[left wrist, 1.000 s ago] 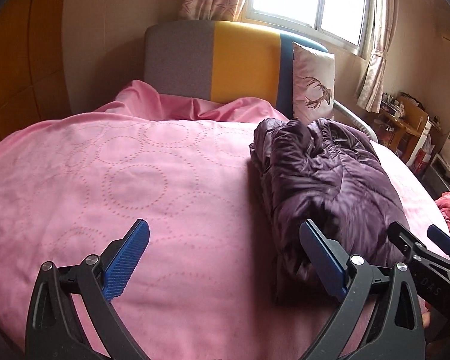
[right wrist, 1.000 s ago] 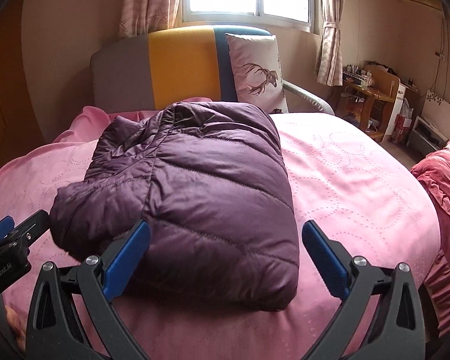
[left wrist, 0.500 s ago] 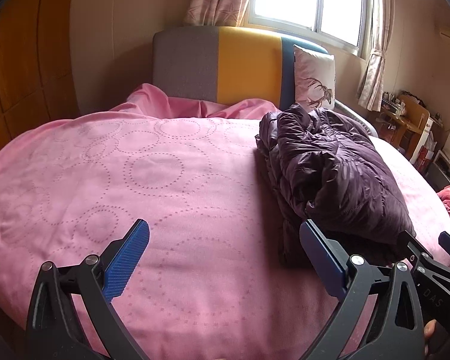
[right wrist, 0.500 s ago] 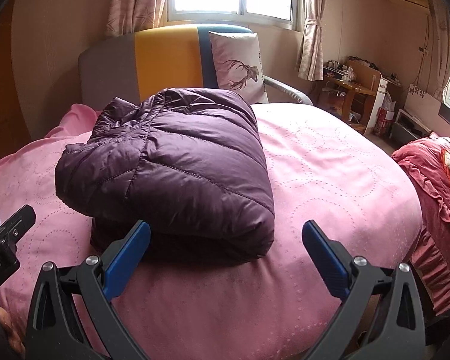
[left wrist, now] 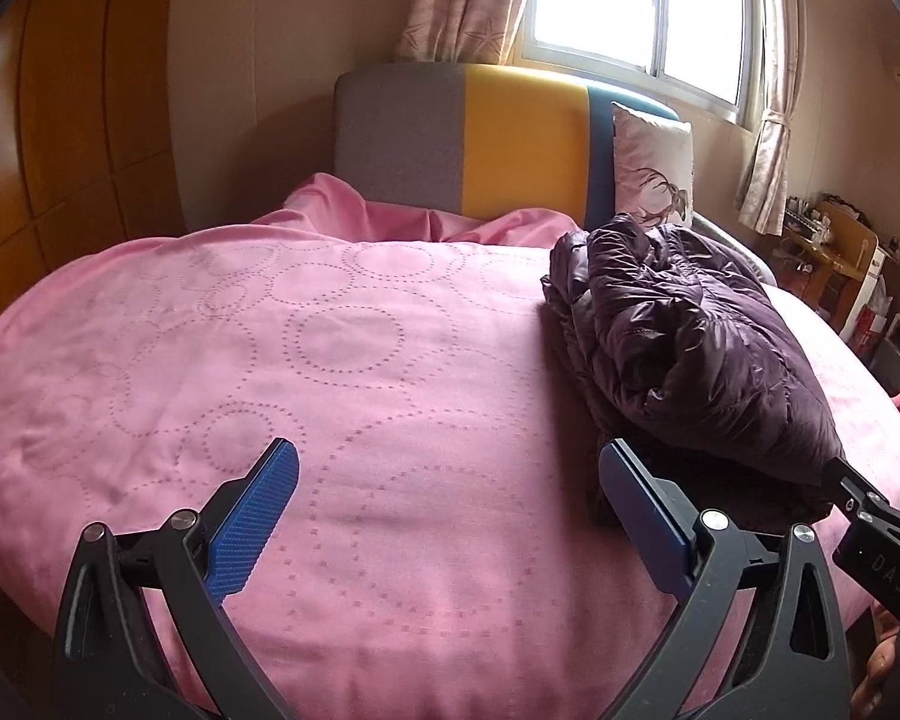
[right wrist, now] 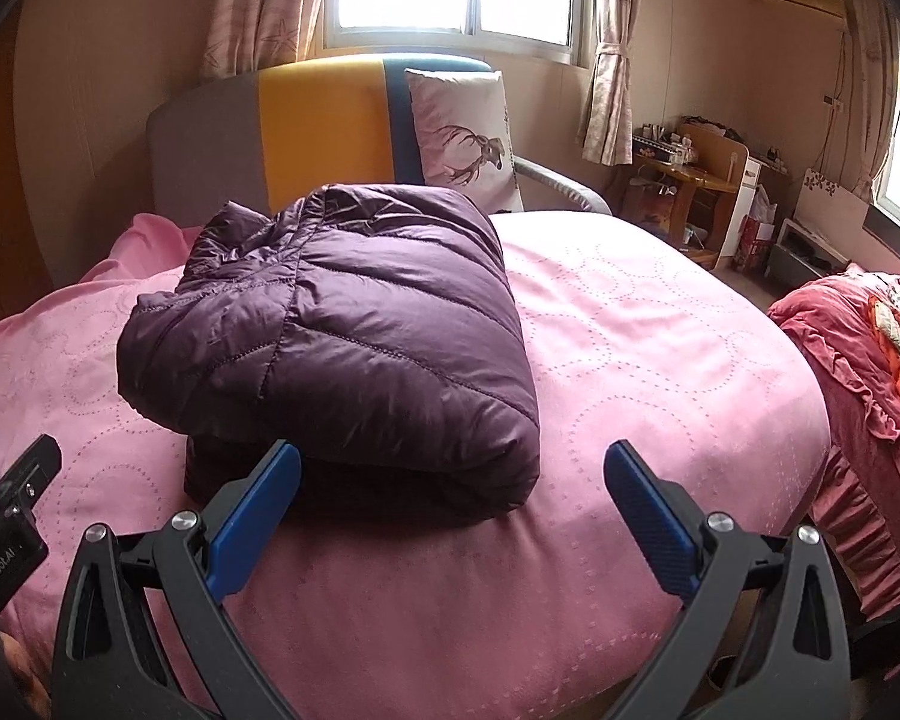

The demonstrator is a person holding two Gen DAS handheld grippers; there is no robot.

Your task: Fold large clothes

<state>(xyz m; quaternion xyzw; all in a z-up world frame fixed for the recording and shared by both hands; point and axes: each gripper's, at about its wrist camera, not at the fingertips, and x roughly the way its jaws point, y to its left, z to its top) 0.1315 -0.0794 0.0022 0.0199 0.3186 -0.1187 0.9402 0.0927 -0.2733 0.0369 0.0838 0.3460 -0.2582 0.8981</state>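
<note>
A dark purple quilted down jacket (right wrist: 354, 324) lies folded into a thick bundle on the pink bed cover (right wrist: 642, 360). In the left wrist view the jacket (left wrist: 690, 348) is at the right half of the bed. My left gripper (left wrist: 450, 510) is open over bare pink cover, to the left of the jacket and holding nothing. My right gripper (right wrist: 450, 492) is open too, near the bed's front edge just short of the bundle, empty. The right gripper's tip also shows at the right border of the left wrist view.
A grey, yellow and blue headboard (left wrist: 480, 138) and a deer-print pillow (right wrist: 462, 138) stand at the far end of the bed. A wooden side table (right wrist: 690, 180) with clutter is at the right, and a red ruffled blanket (right wrist: 870, 360) lies beside the bed.
Both grippers have drawn back from the jacket toward the foot of the bed. The jacket looks smaller and farther away and lies still in its folded bundle.
</note>
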